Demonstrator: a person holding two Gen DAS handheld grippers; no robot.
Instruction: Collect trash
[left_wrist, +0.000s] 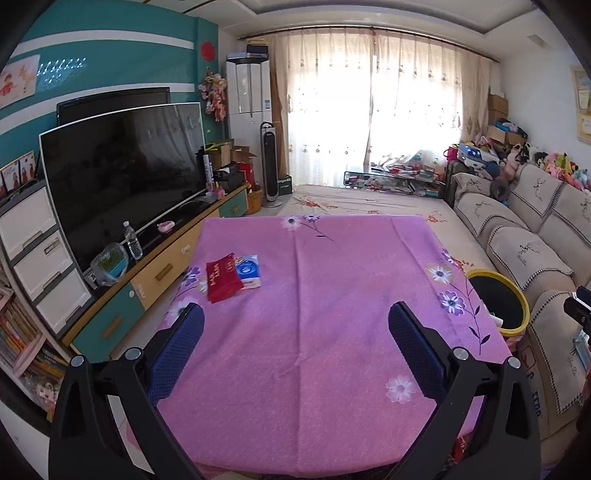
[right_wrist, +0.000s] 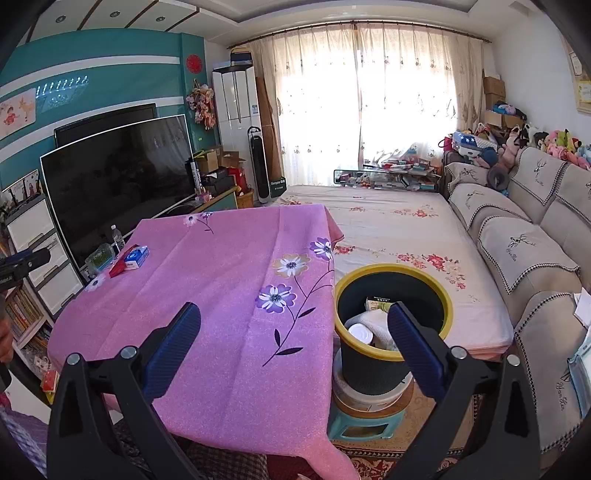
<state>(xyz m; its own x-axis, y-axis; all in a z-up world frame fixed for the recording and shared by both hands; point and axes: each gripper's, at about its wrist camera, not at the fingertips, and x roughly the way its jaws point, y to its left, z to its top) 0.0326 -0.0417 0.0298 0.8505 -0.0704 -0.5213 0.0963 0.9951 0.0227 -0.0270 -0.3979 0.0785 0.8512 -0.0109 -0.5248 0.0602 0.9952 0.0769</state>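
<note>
packs: 2 (red pack (left_wrist: 222, 279), blue pack (left_wrist: 248, 270)) | trash bin (right_wrist: 393, 273): 1 | bottle (left_wrist: 132, 240): 1

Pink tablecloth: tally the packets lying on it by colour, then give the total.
Red packet: 1
Blue-and-white packet: 1
Total on the pink tablecloth: 2
Both lie together at the far left corner, the red one partly over the blue-and-white one. Neither tool holds anything.

Pink floral-clothed table (left_wrist: 314, 332); red packet (left_wrist: 221, 277) touching blue tissue pack (left_wrist: 248, 271), far-left corner
</note>
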